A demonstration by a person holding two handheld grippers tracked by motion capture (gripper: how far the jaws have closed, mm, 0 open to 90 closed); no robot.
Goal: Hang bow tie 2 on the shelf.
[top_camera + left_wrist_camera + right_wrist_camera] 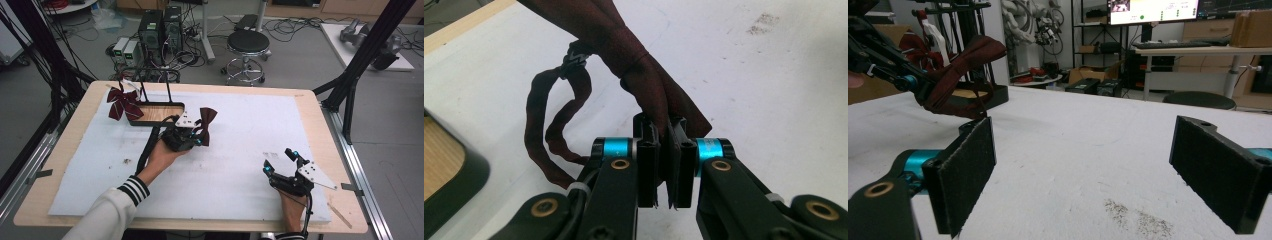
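Note:
A dark red bow tie [206, 122] hangs a little above the white mat, pinched by my left gripper [199, 138]. In the left gripper view the jaws [666, 150] are shut on the bow's fabric [639, 75], and its thin strap loop [549, 135] dangles to the left. A second dark red bow [122, 102] hangs on a black stand at the back left. My right gripper [280, 161] rests near the front right of the mat. Its pads [965, 170] stand wide apart with nothing between them. From there the held bow [963, 65] shows at the far left.
The stand's black tray with a wooden inlay [172, 106] sits just left of the held bow; its corner [454, 175] shows in the left gripper view. The white mat [250, 115] covers most of the wooden table. A stool [248, 45] and computers stand beyond the table.

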